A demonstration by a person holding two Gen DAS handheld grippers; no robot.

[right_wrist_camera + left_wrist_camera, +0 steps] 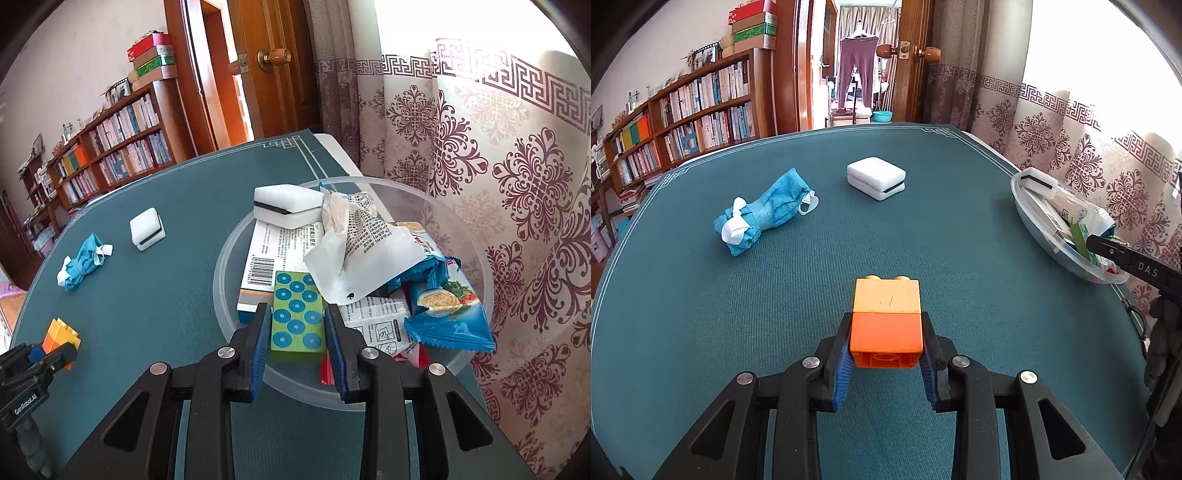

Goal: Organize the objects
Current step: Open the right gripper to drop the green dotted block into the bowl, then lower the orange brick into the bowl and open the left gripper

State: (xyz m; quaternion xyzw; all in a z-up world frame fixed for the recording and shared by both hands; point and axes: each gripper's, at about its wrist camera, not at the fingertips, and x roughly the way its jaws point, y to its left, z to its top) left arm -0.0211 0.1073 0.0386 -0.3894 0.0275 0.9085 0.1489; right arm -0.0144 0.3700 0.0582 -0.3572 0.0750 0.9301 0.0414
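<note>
Left view, nearest: left claw [886,347] clamped on the orange half of a two-colour toy brick [886,321], yellow half pointing away, hollow underside facing the camera.
Left view, brick handling: probably light, stiff, smooth plastic; flat side faces suit the pads, though it could slip if the squeeze eases.
Left view, bench [701,332]: a blue cloth bundle [764,210] with white ties and a white sponge block [876,178] lie well apart on the green mat.
Left view, cloth handling: looks soft and floppy; pinching the bunched middle seems best.
Left view, hard to see: clear bowl [1027,218] at the right edge is cut off and its contents are muddled; whether the brick touches the mat I cannot tell.
Right view, nearest: right claw [298,332] sits narrow around a green dotted block [297,314] over the bowl rim; pads look just beside its sides, so a firm grip is uncertain.
Right view, bowl: holds a second sponge [288,206], a printed box [266,254] and snack packets [436,306], crinkly and likely slippery.
Right view, hidden: lower items are buried under the packets.
</note>
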